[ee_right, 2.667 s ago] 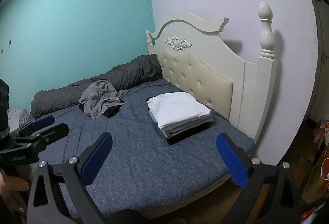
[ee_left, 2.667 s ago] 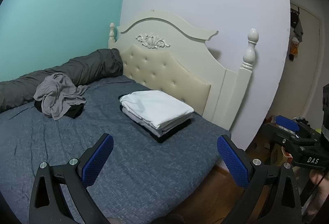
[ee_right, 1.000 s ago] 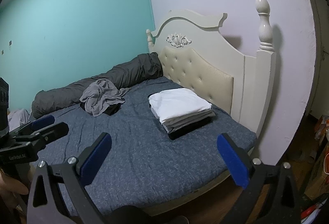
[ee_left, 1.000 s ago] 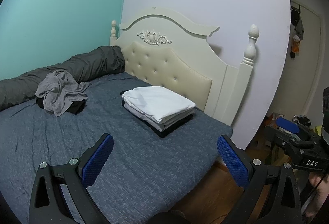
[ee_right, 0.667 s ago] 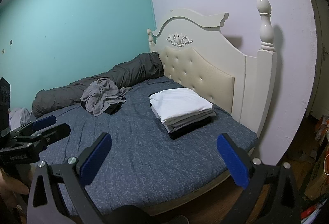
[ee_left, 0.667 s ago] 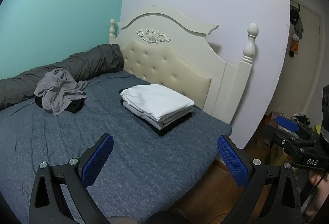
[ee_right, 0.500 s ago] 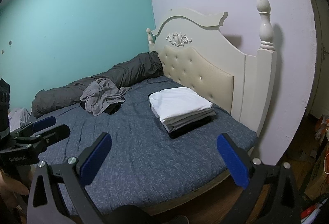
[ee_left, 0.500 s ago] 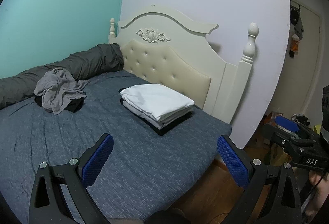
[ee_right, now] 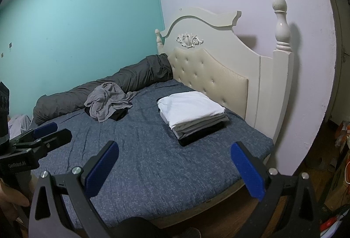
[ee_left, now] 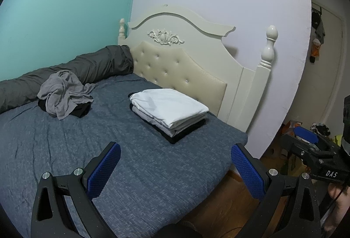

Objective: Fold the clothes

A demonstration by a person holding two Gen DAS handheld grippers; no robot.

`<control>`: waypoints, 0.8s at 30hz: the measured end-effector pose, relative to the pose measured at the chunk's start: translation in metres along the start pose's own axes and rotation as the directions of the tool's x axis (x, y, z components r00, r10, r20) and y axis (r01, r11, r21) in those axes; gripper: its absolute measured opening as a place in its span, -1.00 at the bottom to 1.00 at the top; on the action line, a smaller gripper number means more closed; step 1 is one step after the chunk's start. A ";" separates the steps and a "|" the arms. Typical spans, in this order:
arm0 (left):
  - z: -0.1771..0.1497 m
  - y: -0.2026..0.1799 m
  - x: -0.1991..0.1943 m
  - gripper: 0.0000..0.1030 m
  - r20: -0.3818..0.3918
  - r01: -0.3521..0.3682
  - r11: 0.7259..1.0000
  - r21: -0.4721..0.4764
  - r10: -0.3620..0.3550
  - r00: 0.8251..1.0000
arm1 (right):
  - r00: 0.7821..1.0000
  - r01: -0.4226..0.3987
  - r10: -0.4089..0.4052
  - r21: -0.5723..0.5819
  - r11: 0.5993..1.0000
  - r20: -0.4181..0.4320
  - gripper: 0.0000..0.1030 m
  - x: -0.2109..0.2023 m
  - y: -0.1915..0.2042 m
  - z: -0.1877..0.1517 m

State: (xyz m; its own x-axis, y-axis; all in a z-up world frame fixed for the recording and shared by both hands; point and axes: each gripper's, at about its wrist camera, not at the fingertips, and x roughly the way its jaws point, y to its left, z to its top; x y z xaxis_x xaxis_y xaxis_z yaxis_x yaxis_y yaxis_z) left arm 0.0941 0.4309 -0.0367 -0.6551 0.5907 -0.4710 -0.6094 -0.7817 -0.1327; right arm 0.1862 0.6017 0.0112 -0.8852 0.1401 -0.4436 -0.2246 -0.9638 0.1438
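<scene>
Both tools stand off the bed's (ee_left: 65, 146) near edge, the left tool (ee_left: 175, 165) and the right tool (ee_right: 174, 163) each with jaws apart and empty. The unfolded grey heap (ee_left: 62, 93) lies ahead and to the left, by the dark bolster (ee_right: 122, 82); the folded stack (ee_right: 192, 113) sits well apart, near the headboard (ee_left: 181, 76). The left tool is judged nearer the heap.

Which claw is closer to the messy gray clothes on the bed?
Left, probably. The left claw hangs over the bed's near edge on the crumpled gray clothes' side. The right claw hangs farther right, nearer the folded stack.
</scene>
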 end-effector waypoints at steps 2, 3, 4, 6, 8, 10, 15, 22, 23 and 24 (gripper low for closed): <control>0.000 0.000 0.000 0.99 0.002 -0.001 1.000 -0.001 0.001 1.000 | 1.000 0.000 0.000 0.002 1.000 0.000 0.99 0.000 -0.001 0.000; -0.001 0.001 0.000 0.99 0.003 -0.001 1.000 -0.001 0.001 1.000 | 1.000 0.000 0.000 0.001 1.000 0.001 0.99 0.000 -0.001 -0.001; -0.001 0.001 0.000 0.99 0.003 0.001 1.000 -0.002 -0.001 1.000 | 1.000 0.000 0.000 0.001 1.000 0.001 0.99 0.000 -0.001 -0.001; -0.001 0.001 0.000 0.99 0.006 0.003 1.000 -0.003 -0.003 1.000 | 1.000 -0.002 0.002 0.003 1.000 -0.001 0.99 0.000 -0.001 -0.002; -0.001 0.000 -0.001 0.99 0.007 0.006 1.000 0.000 -0.006 1.000 | 1.000 -0.001 0.001 0.002 1.000 -0.002 0.99 0.000 -0.001 -0.002; -0.001 0.000 -0.001 0.99 0.007 0.007 1.000 0.003 -0.007 1.000 | 1.000 -0.001 0.001 0.003 1.000 -0.003 0.99 0.001 -0.001 -0.002; -0.001 0.001 -0.002 0.99 0.013 0.007 1.000 0.004 -0.007 1.000 | 1.000 -0.001 0.001 0.007 1.000 -0.001 0.99 0.001 -0.002 -0.001; -0.002 0.001 -0.002 0.99 0.020 0.005 1.000 0.003 -0.005 1.000 | 1.000 0.000 0.000 0.010 1.000 -0.007 0.99 0.002 -0.004 -0.003; -0.002 0.001 -0.002 0.99 0.017 0.001 1.000 0.002 -0.001 1.000 | 1.000 0.001 -0.001 0.011 1.000 -0.008 0.99 0.003 -0.004 -0.003; -0.002 0.001 -0.002 0.99 0.013 -0.003 1.000 0.002 0.003 1.000 | 1.000 0.003 -0.003 0.009 1.000 -0.008 0.99 0.003 -0.004 -0.003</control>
State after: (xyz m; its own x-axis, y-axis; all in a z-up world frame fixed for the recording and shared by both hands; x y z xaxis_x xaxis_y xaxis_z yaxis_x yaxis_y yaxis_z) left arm 0.0957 0.4282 -0.0377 -0.6627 0.5912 -0.4597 -0.6083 -0.7830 -0.1299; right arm 0.1860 0.6051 0.0066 -0.8812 0.1409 -0.4512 -0.2309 -0.9612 0.1507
